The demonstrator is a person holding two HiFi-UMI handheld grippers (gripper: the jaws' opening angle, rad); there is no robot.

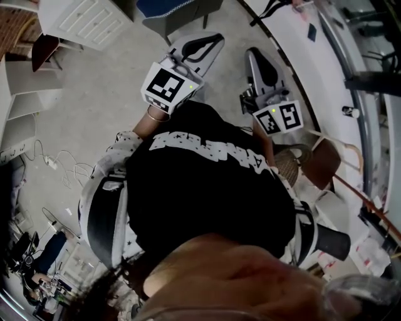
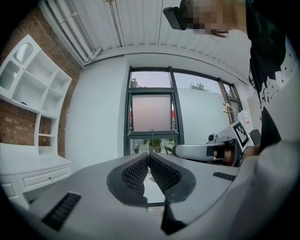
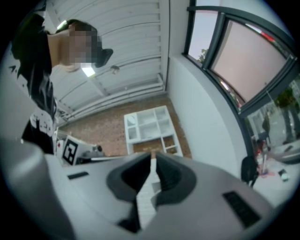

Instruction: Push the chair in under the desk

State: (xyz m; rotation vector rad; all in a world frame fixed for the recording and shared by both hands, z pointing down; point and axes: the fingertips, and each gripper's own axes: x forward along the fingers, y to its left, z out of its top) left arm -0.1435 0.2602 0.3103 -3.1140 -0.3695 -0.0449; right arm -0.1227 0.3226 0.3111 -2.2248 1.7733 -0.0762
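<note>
Status: approach stage, no contact made with the task's thing.

The left gripper (image 2: 148, 157) has its jaws clenched together with nothing between them. The right gripper (image 3: 153, 158) is likewise clenched and empty. Both are held up in front of the person's chest, and their own views look up at the window (image 2: 151, 112), the ceiling and a white shelf unit (image 3: 149, 130), not at any furniture.

In the head view, what appears to be the chair (image 1: 172, 12), with a blue seat, stands on the floor (image 1: 100, 94) at the top edge. It is ahead of the person, well apart from both grippers and beside the near end of the white worktop (image 1: 301, 56). It cannot be told whether the chair is already partly under that worktop. A brown wooden item (image 1: 322, 164) lower right is not clearly identifiable.

Judgement: the push has not begun. The next move calls for stepping toward the chair, lowering both grippers, setting the clenched jaws against its back, then pressing evenly so it travels straight under the worktop without skewing.
</note>
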